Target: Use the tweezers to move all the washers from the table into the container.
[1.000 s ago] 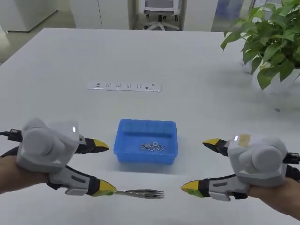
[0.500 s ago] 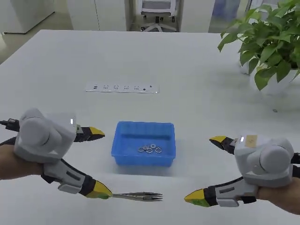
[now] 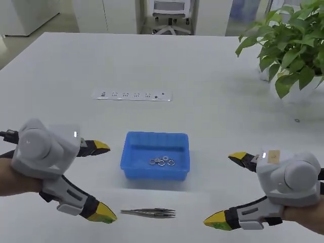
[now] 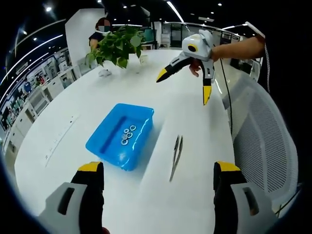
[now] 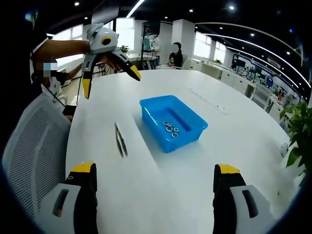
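Note:
Metal tweezers [image 3: 148, 212] lie flat on the white table [image 3: 212, 76], just in front of the blue container [image 3: 155, 155]. Several washers [image 3: 162, 161] rest inside the container, also seen in the left gripper view as washers [image 4: 126, 136] and in the right gripper view as washers [image 5: 170, 127]. My left gripper [image 3: 103, 182] is open to the left of the tweezers, its lower tip a short way from their handle end. My right gripper [image 3: 229, 190] is open to the right, holding nothing. The tweezers [image 4: 176, 156] lie between my jaws' line of sight; from the right they show as tweezers [image 5: 119, 139].
A white power strip [image 3: 132, 95] lies beyond the container. A potted plant [image 3: 288, 45] stands at the far right. An office chair [image 3: 169, 12] sits behind the table's far edge. A mesh chair [image 4: 263, 131] is close to the near edge.
My left gripper has let go of the tweezers and drawn back to the left; they now lie free on the table. My right gripper drifted slightly right and down.

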